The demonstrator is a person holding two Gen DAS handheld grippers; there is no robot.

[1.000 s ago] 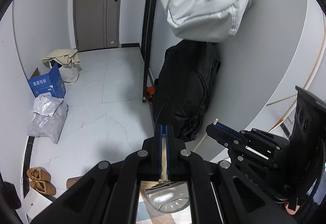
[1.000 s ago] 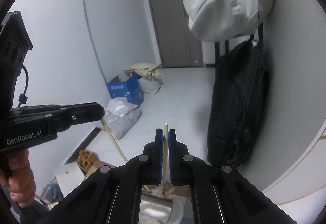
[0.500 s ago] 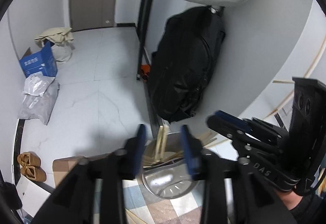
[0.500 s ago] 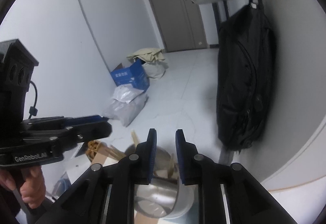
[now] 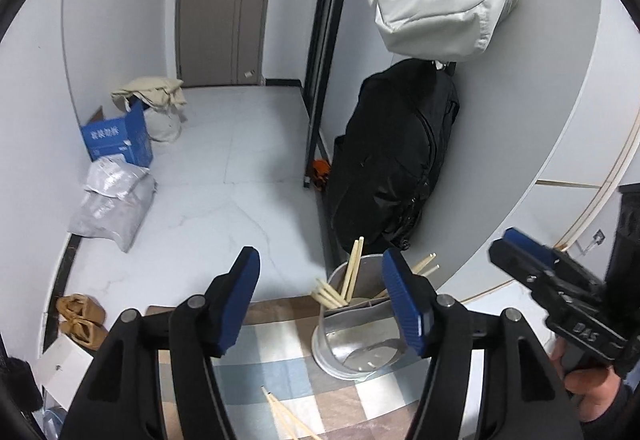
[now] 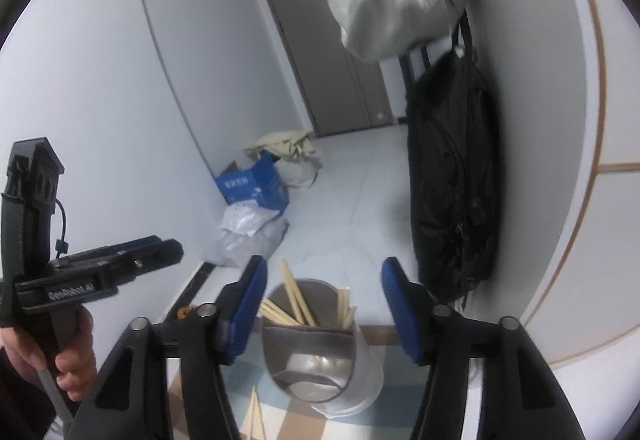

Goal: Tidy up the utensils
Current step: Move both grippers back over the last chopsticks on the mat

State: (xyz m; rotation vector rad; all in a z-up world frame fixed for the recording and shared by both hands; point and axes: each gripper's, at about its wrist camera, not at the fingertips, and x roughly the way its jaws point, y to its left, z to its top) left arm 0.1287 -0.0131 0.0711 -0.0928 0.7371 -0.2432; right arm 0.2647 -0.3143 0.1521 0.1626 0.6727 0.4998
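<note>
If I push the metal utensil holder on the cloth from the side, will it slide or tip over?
The metal utensil holder looks tall and narrow at its base, so a push high up may tip it. The chopsticks lean outward above the rim, which probably adds little top weight. On the checked cloth it would likely drag, not glide.

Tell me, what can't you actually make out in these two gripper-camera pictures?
- Loose chopsticks on the checked cloth: cut off by the bottom edge in both views.
- Metal holder: its base is hidden by its own wall.
- Right gripper: the left view shows it side-on, so its gap is unreadable.
- Blue box: print too small.
</note>
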